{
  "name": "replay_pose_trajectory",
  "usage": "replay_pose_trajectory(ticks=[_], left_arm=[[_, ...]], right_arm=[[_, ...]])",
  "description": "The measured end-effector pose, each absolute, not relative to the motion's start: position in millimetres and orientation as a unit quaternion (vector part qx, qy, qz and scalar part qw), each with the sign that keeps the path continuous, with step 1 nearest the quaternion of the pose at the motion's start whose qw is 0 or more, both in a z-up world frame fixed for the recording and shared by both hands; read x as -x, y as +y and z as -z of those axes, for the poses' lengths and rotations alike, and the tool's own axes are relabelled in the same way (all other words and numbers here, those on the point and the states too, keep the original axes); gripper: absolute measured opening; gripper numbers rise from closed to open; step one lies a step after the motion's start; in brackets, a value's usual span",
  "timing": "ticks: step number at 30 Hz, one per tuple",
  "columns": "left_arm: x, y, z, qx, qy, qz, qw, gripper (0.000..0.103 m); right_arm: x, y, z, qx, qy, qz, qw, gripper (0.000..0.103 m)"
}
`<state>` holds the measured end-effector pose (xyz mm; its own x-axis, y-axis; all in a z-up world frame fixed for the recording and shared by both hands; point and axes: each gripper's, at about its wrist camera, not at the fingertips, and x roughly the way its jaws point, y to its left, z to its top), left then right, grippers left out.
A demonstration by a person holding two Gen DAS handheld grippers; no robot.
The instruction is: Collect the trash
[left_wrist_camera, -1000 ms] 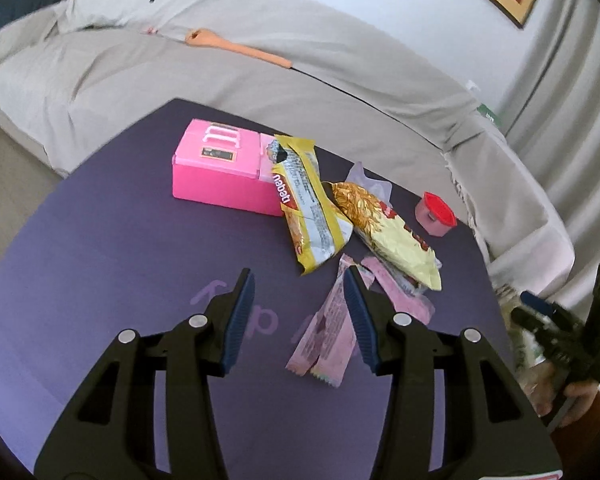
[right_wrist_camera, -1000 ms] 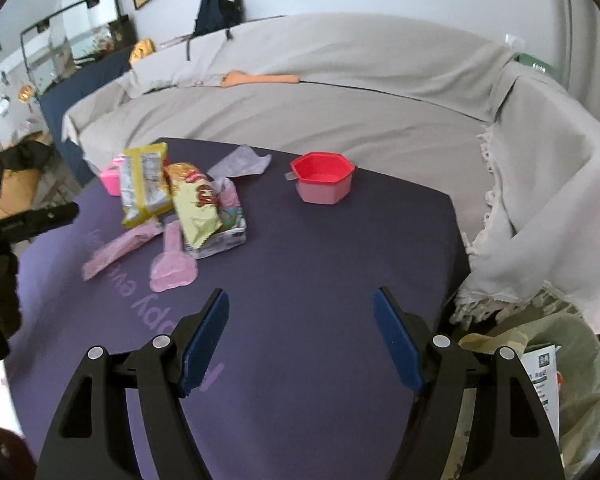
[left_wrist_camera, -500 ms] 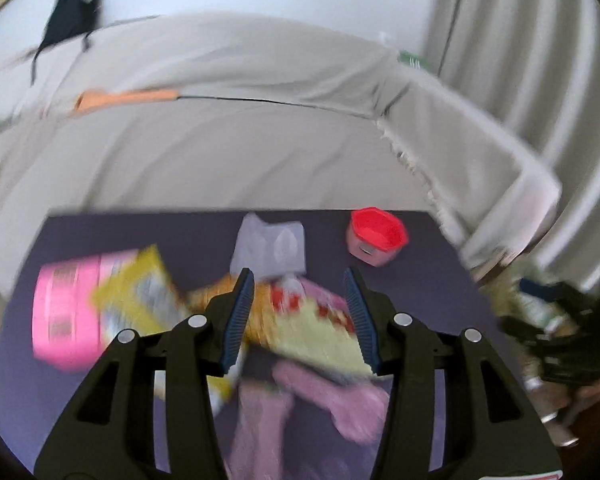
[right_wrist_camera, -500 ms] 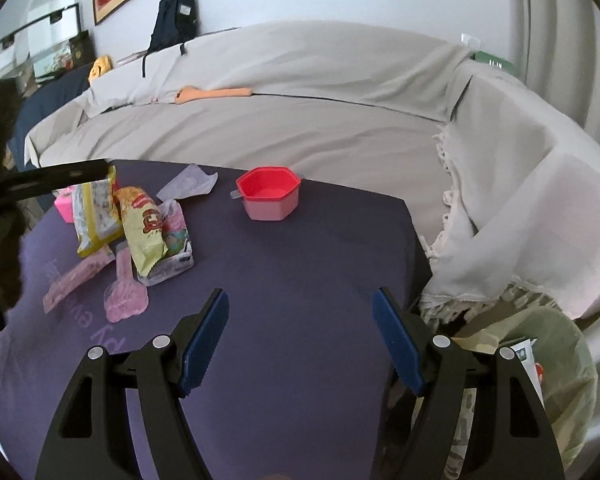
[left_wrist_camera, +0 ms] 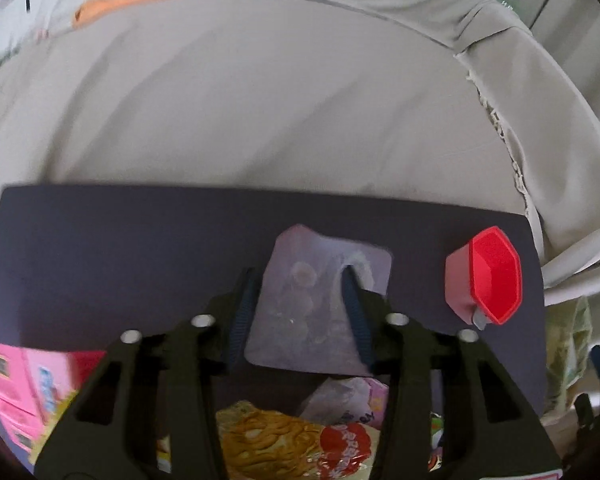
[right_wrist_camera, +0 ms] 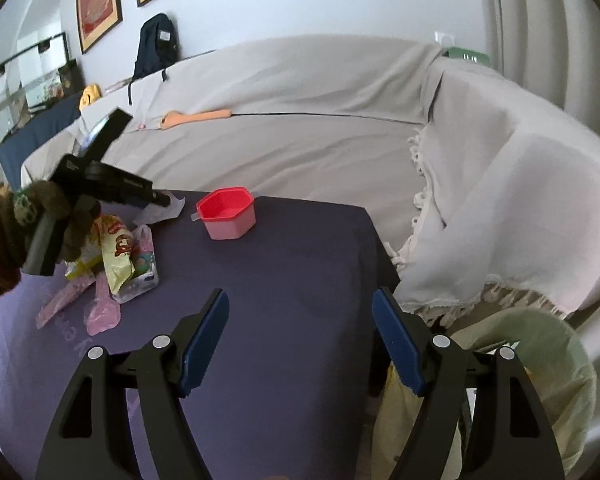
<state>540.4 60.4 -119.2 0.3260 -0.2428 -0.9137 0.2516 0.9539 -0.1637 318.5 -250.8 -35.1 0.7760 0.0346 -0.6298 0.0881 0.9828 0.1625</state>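
A flat, pale lilac clear wrapper (left_wrist_camera: 320,296) lies on the dark purple table (left_wrist_camera: 120,248). My left gripper (left_wrist_camera: 300,280) is open, its jaws on either side of this wrapper, low over it. Below it lie a yellow snack bag (left_wrist_camera: 284,440) and pink wrappers (left_wrist_camera: 364,400). A red cup (left_wrist_camera: 484,276) stands at the right. In the right wrist view my right gripper (right_wrist_camera: 300,312) is open and empty over the table's near right corner, beside a green trash bag (right_wrist_camera: 540,360). The left gripper (right_wrist_camera: 100,184) shows there above the wrapper pile (right_wrist_camera: 120,256).
A pink box (left_wrist_camera: 16,384) sits at the table's left. A grey-covered sofa (left_wrist_camera: 280,100) wraps around the far and right sides, with an orange object (left_wrist_camera: 140,0) on it. A backpack (right_wrist_camera: 156,44) leans at the sofa's back.
My left gripper swung forward and down over the trash pile to the lilac wrapper near the far edge. My right gripper shifted slightly, staying open near the trash bag.
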Motion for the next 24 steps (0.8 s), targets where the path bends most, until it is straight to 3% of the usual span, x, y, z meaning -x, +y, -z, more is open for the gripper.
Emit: replay_pose_trajectory(ticks=[2, 5, 16, 24], left_arm=[[-534.8, 57.2, 119.8, -0.002, 0.560, 0.161, 0.812, 0.008], [-516.1, 55.4, 112.8, 0.001, 0.546, 0.172, 0.820, 0.002], [-399.7, 132.3, 19.2, 0.122, 0.441, 0.199, 0.867, 0.001], [-327.5, 230.2, 40.1, 0.165, 0.471, 0.164, 0.851, 0.001]], right_arm=[[-318.9, -255.1, 39.4, -0.106, 0.341, 0.005, 0.934, 0.071], [-319.1, -254.5, 42.9, -0.112, 0.348, -0.002, 0.931, 0.071], [-318.2, -210.2, 24.9, -0.097, 0.351, -0.078, 0.928, 0.071], [-344.5, -138.4, 22.1, -0.046, 0.379, -0.146, 0.913, 0.071]])
